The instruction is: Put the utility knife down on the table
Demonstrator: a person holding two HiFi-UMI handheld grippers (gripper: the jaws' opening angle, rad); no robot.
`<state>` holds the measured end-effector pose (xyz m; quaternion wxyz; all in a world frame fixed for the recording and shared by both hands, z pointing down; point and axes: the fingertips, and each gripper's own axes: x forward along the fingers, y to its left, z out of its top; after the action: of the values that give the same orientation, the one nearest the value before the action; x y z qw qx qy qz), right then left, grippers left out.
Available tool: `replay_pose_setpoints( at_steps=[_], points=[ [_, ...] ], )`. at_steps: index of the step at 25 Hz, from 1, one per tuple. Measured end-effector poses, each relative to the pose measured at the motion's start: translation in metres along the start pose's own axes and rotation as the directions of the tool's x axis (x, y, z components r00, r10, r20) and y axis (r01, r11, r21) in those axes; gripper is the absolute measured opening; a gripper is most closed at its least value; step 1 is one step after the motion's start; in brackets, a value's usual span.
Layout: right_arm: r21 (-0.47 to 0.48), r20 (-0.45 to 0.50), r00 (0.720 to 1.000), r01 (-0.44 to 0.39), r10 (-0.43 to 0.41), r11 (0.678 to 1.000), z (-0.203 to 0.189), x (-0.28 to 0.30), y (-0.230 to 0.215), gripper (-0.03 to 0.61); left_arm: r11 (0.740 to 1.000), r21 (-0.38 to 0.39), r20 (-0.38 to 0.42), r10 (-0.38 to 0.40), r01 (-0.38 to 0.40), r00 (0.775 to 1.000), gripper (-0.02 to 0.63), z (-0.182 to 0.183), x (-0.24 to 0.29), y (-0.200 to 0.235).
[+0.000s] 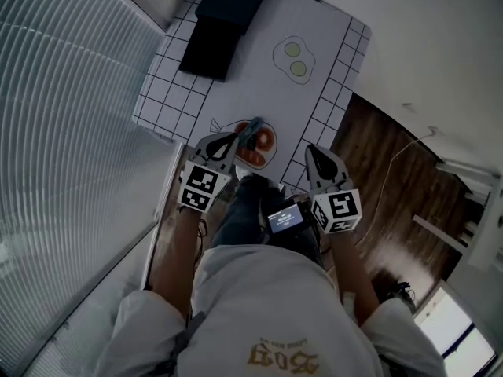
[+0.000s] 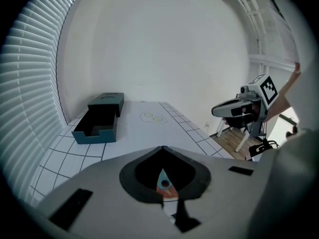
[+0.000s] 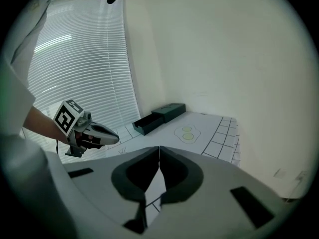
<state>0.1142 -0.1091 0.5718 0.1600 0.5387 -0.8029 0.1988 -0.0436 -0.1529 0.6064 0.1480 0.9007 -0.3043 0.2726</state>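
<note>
Far left, slatted blinds [image 1: 71, 132] run along the window. A dark, boxy tray [image 1: 211, 47] with its lid sits well out of the way at the far left of the counter [image 1: 251, 85], a smooth white sheet ruled with black squares along its edges.

Now the left gripper [image 1: 233, 139]: its jaws are pressed together tip to tip with nothing pinched between them. It hovers just on the near side of the utility knife [image 1: 251, 132].

And the knife is down! It lies flat on the counter across a round red print [image 1: 263, 144], a slim blue-grey body tapering to a point. The left gripper view catches it through the gap behind the closed jaws. By my reading the put-down is done, and the jaws are shut because they have nothing left to carry.

Further out, a flat printed pair of fried eggs [image 1: 295, 59] marks the far middle.

Over to the right, the right gripper [image 1: 310, 149] sits at the counter's near right corner, jaws closed on nothing. It looks like the spare hand, held clear so it can't nudge the knife.
</note>
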Motion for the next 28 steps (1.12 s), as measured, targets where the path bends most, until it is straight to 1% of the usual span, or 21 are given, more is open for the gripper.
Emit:
replay_pose_setpoints(
  at_steps=[4,9,12,18,22,25,28],
  points=[
    [-0.006,0.018,1.000,0.007,-0.007,1.000,0.011,-0.005,0.004,0.009,0.999,-0.021,0.045,0.029,-0.028,0.999,0.008,0.013,-0.015,0.001],
    [-0.001,0.043,0.999,0.022,-0.021,1.000,0.024,-0.009,0.004,0.008,0.998,-0.007,0.103,0.060,-0.059,0.993,0.008,0.037,-0.033,-0.001],
    [-0.006,0.067,0.997,0.026,-0.026,1.000,0.033,-0.011,0.005,0.008,0.996,-0.014,0.142,0.093,-0.092,0.986,0.008,0.047,-0.046,0.003],
    [-0.013,0.112,0.993,0.027,-0.026,1.000,0.054,-0.014,0.004,0.008,0.991,-0.014,0.197,0.132,-0.132,0.972,0.008,0.065,-0.064,0.004],
    [-0.012,0.145,0.989,0.031,-0.029,0.999,0.071,-0.018,0.006,0.008,0.986,-0.046,0.232,0.166,-0.159,0.958,0.008,0.074,-0.076,0.004],
    [-0.004,0.171,0.985,0.017,-0.016,1.000,0.085,-0.021,0.014,0.008,0.983,-0.063,0.263,0.185,-0.174,0.947,0.008,0.082,-0.087,0.003],
    [-0.026,0.206,0.979,0.003,0.003,1.000,0.100,-0.025,0.025,0.008,0.982,-0.054,0.295,0.190,-0.183,0.936,0.008,0.090,-0.099,0.000]
  ],
)
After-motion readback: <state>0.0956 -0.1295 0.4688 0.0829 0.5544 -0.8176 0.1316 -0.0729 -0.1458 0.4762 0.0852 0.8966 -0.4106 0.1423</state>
